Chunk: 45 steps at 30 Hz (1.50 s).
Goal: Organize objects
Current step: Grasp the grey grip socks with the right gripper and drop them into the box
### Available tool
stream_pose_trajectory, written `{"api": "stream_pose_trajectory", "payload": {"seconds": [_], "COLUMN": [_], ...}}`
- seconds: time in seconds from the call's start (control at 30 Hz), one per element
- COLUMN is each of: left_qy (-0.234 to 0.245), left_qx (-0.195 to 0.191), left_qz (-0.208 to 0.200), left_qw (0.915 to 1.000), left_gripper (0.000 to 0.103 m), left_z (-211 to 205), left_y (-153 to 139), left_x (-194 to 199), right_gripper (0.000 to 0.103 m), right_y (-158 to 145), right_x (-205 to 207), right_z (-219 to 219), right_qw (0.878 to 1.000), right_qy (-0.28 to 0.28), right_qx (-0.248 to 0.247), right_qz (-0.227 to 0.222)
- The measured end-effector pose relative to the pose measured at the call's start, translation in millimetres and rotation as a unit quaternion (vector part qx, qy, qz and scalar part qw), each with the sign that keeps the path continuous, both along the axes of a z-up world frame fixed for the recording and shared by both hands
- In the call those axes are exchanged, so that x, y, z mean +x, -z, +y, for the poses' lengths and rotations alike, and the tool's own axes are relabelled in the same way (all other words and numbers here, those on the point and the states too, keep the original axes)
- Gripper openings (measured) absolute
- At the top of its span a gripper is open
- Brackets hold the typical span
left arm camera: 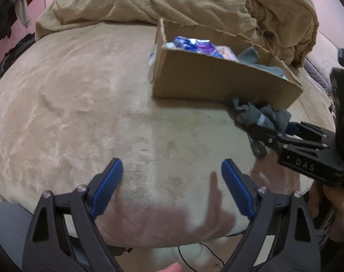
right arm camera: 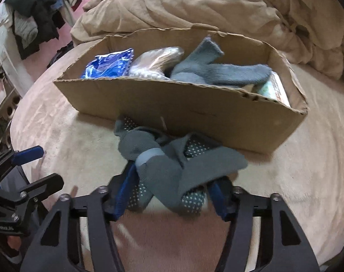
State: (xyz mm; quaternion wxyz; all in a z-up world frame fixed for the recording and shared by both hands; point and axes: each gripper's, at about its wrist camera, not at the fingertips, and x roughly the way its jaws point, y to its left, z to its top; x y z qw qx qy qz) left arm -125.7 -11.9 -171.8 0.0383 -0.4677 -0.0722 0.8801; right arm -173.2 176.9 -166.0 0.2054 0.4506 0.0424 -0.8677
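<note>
A cardboard box point(right arm camera: 194, 113) stands on the beige bed; in the left wrist view it point(left arm camera: 212, 79) is at upper right. In it lie a blue packet point(right arm camera: 110, 64), a clear bag point(right arm camera: 153, 62) and a blue-grey sock point(right arm camera: 219, 72). My right gripper point(right arm camera: 172, 181) is shut on a bundle of grey dotted socks point(right arm camera: 172, 163), held just in front of the box's near wall; the bundle also shows in the left wrist view point(left arm camera: 258, 113). My left gripper point(left arm camera: 172, 176) is open and empty over the bed, left of the right gripper.
A rumpled tan duvet point(left arm camera: 172, 0) lies behind the box. Dark clothes point(right arm camera: 35, 18) hang at far left. The bed's near edge point(left arm camera: 172, 244) is below the left gripper, with a cable on the floor.
</note>
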Motion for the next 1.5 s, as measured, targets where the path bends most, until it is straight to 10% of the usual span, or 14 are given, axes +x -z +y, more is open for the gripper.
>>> {"api": "stream_pose_trajectory", "payload": {"seconds": [0.17,0.83,1.5], "left_qy": [0.002,0.015,0.012], "left_qx": [0.005,0.017,0.001], "left_qz": [0.001,0.048,0.115], "left_qw": [1.0,0.9986,0.9932], "left_gripper": [0.09,0.09,0.09], "left_z": [2,22,15], "left_y": [-3,-84,-137], "left_x": [3,22,-71], "right_gripper": [0.033,0.033,0.033], "right_y": [-4,-88,-143], "right_x": [8,65,-16], "right_z": [-4,47,34], "right_qw": [1.0,0.998,0.99], "right_qy": [-0.02,0.011,-0.01], "right_qx": [0.006,-0.018,0.005], "right_qz": [0.005,0.063,0.139]}}
